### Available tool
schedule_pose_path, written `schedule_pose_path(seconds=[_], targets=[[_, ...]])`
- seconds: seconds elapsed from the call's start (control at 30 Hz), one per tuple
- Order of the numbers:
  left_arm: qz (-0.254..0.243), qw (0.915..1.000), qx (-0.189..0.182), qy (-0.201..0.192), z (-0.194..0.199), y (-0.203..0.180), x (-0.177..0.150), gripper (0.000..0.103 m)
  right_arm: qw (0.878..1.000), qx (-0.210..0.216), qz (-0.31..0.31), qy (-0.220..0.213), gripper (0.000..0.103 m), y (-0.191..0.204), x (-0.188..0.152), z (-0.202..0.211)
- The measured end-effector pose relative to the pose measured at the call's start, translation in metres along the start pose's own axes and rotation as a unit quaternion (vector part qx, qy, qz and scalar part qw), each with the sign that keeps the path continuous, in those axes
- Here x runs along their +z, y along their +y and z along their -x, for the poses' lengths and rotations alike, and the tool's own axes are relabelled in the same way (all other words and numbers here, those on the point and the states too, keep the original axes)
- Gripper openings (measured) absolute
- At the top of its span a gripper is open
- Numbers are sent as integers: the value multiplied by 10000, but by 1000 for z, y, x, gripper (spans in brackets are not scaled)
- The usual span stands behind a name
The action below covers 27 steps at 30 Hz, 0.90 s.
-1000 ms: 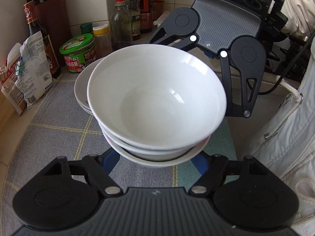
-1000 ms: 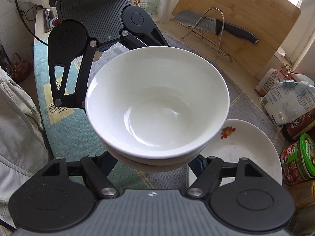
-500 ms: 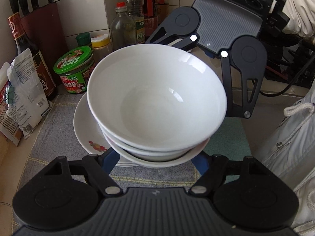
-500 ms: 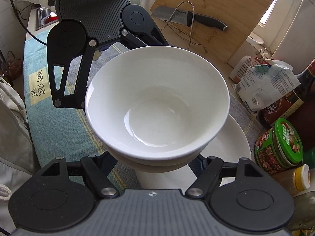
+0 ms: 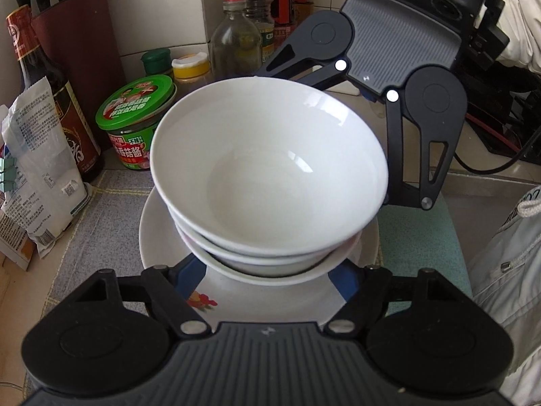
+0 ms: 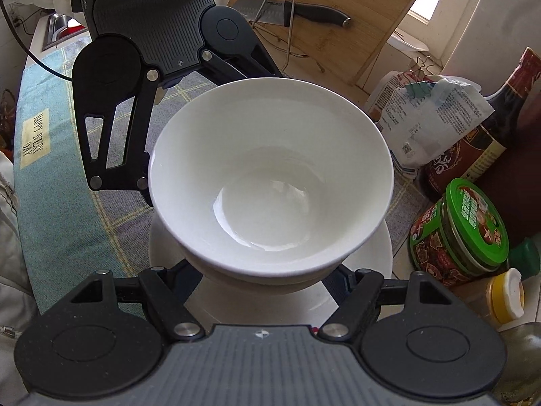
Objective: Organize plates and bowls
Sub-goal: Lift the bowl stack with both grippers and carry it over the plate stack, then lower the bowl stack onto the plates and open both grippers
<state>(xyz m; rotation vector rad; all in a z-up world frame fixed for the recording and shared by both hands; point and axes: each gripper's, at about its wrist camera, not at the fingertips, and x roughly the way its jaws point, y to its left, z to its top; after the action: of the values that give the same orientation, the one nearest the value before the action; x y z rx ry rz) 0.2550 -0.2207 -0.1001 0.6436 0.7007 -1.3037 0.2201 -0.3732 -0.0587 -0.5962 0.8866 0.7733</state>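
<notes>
Bowl stack (image 5: pixel 267 169), three nested white bowls, held betw both grippers from opposite sides. L gripper (image 5: pixel 267 270) fingers clamped on lowest bowl, blue pads at its sides. R gripper (image 6: pixel 267 277) likewise clamped on stack base; pads mostly hidden under rim. Stack sits over plate (image 5: pixel 162 237) w/ red flower print; contact w/ plate can't tell. Plate on grey checked mat (image 5: pixel 101 220). Green-lid jar (image 5: pixel 135 121), sauce bottle (image 5: pixel 44 94), bag (image 5: pixel 37 169) beside plate. Knife (image 6: pixel 297 12) on board (image 6: pixel 338 34) beyond
</notes>
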Motion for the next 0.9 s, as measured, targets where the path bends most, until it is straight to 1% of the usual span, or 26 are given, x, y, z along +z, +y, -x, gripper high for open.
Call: schedule_pose_path(seconds=[0.33, 0.7, 0.77, 0.83, 0.87, 0.9], targets=[[85, 9999, 19, 81, -13, 3, 5, 78, 10000, -14, -10, 59, 80, -8, -7, -6], [230, 9997, 9, 65, -15, 5, 3, 78, 10000, -44, 12, 28, 81, -7, -8, -5], [297, 9995, 11, 70, -15, 6, 2, 78, 10000, -7, -47, -72, 87, -7, -8, -3], [259, 9996, 87, 11, -13, 3, 0, 79, 9998, 19, -128, -138, 96, -8, -8, -1], [226, 9997, 135, 0, -13, 1, 0, 80, 9998, -12, -124, -149, 97, -7, -8, 0], [189, 9996, 195, -40, -10, -2, 0, 84, 9998, -63, -108, -163, 99, -6, -8, 1]])
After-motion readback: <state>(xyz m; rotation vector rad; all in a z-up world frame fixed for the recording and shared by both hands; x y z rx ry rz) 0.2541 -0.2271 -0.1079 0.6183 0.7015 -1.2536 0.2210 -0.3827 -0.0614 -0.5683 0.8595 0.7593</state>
